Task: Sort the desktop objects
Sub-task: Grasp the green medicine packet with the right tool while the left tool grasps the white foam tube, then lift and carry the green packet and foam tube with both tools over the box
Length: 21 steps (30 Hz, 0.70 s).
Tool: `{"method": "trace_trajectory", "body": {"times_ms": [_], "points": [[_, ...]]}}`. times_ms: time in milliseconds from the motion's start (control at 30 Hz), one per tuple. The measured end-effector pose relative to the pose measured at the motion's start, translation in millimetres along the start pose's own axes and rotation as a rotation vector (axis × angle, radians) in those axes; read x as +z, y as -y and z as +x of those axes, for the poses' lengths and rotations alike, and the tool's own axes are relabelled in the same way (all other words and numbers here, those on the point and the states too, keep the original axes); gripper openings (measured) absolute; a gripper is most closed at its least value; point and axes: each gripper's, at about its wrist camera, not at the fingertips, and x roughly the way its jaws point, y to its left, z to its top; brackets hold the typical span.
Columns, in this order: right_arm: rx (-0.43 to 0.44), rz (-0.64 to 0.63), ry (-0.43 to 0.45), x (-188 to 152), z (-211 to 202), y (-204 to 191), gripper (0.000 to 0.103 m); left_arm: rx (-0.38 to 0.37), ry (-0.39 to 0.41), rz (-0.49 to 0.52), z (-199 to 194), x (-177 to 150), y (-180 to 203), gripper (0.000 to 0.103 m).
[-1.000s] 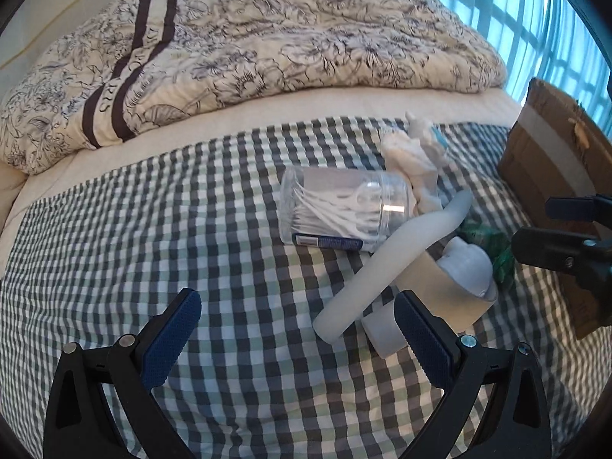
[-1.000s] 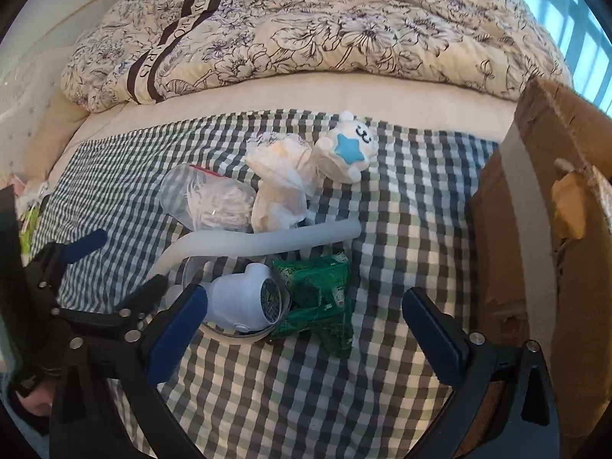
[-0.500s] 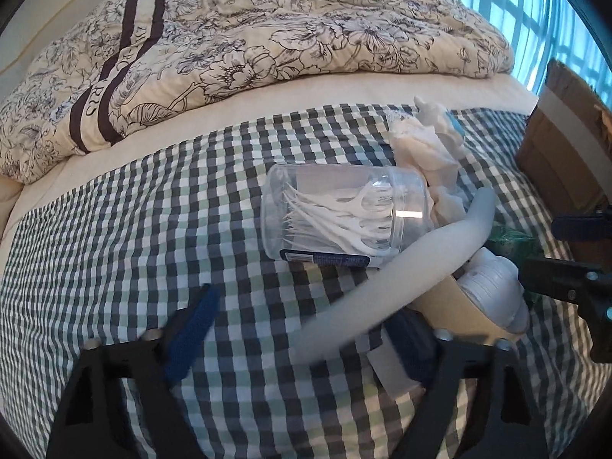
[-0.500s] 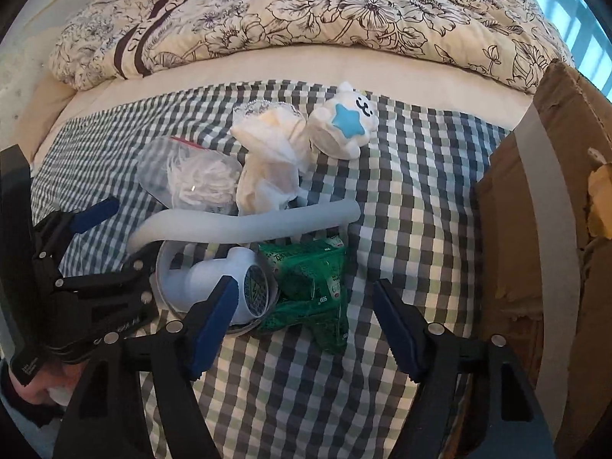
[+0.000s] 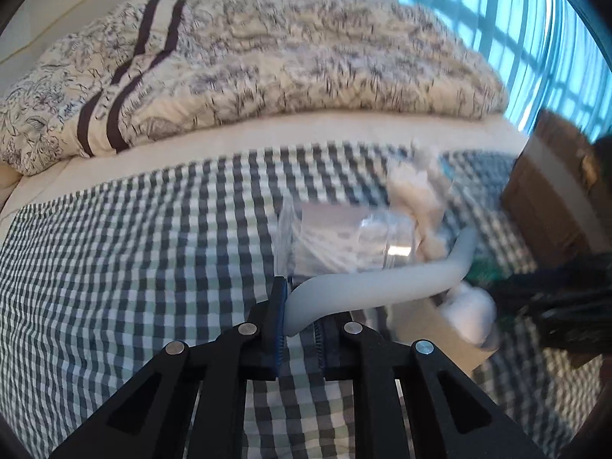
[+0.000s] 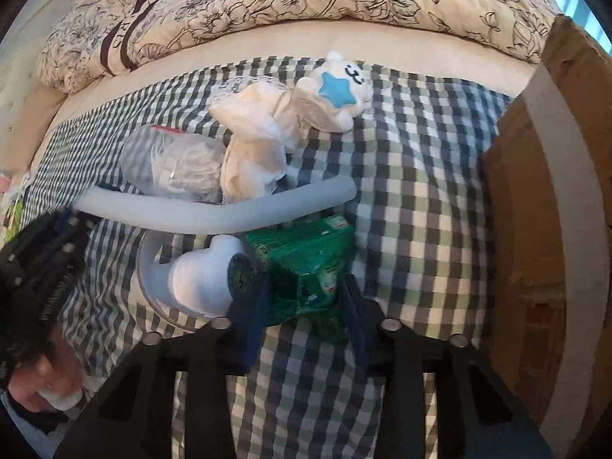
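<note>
On the checked cloth (image 6: 420, 145) lies a small heap of objects. My left gripper (image 5: 300, 321) is shut on the near end of a pale grey foam tube (image 5: 382, 279), which curves off to the right. In the right wrist view that tube (image 6: 229, 210) lies across the heap, with the left gripper (image 6: 57, 244) at its left end. My right gripper (image 6: 302, 317) is shut on a green packet (image 6: 306, 264), one finger against each side. A white device (image 6: 199, 279) lies just left of the packet.
Behind the tube are a clear jar of white picks (image 6: 172, 164), a crumpled white cloth (image 6: 256, 153) and a plush toy with a blue star (image 6: 332, 95). A cardboard box (image 6: 543, 191) stands at the right. A floral duvet (image 5: 267, 76) is heaped at the back. A hand (image 6: 38, 382) shows at lower left.
Both grippers moved forward and shut: the left one onto the end of the foam tube, the right one around the green packet. The left view is blurred by motion.
</note>
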Motion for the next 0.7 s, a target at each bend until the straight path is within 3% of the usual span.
{"method": "trace_trajectory", "body": {"times_ms": [233, 700], "points": [[0.011, 0.017, 0.035, -2.0, -12.2, 1.3, 0.03, -0.025, 0.092, -0.016, -30.0, 12.7, -3.4, 0.011], [0.01, 0.006, 0.195, -9.1, -64.4, -4.4, 0.03, -0.061, 0.22, -0.041, -86.4, 19.4, -12.1, 0.01]]}}
